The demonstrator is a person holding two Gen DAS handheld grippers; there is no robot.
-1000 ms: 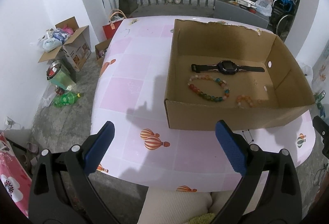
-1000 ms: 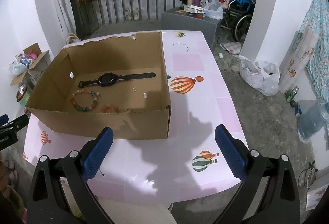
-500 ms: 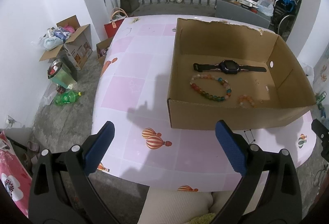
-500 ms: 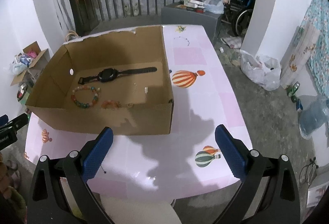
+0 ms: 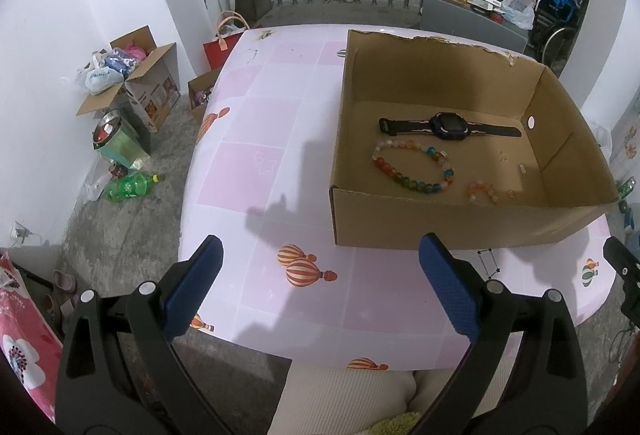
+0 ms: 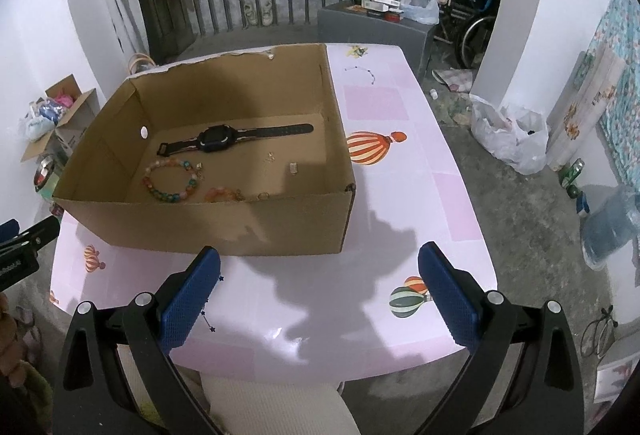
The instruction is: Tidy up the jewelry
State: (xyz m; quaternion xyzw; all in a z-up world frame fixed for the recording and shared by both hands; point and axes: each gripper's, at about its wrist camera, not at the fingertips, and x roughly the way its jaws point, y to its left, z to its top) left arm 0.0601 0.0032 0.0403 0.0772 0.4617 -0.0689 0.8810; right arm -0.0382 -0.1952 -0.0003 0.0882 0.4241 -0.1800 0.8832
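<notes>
Several pieces of jewelry lie loose on the floor of an open cardboard box (image 5: 460,231): a dark watch (image 5: 450,126) stretched flat toward the far wall, a multicoloured bead bracelet (image 5: 412,171) just in front of it, and a smaller orange bead bracelet (image 5: 482,192) close to the near wall. A few tiny pieces, perhaps earrings or a clasp (image 6: 294,168), sit near the box's right side; they are too small to identify. The box rests on a pink table (image 5: 256,139) printed with hot-air balloons.

Both grippers hang over the table's near edge, outside the box. The left gripper (image 5: 320,289) has its blue pads spread wide with nothing between them, and the right gripper (image 6: 320,295) is equally wide apart and empty.

Judging by this, no piece is in hand and the sorting is either at its start or between picks. A next move would need one gripper to clear the near wall, descend inside, and close on a thin, flat piece without scattering its neighbours.
</notes>
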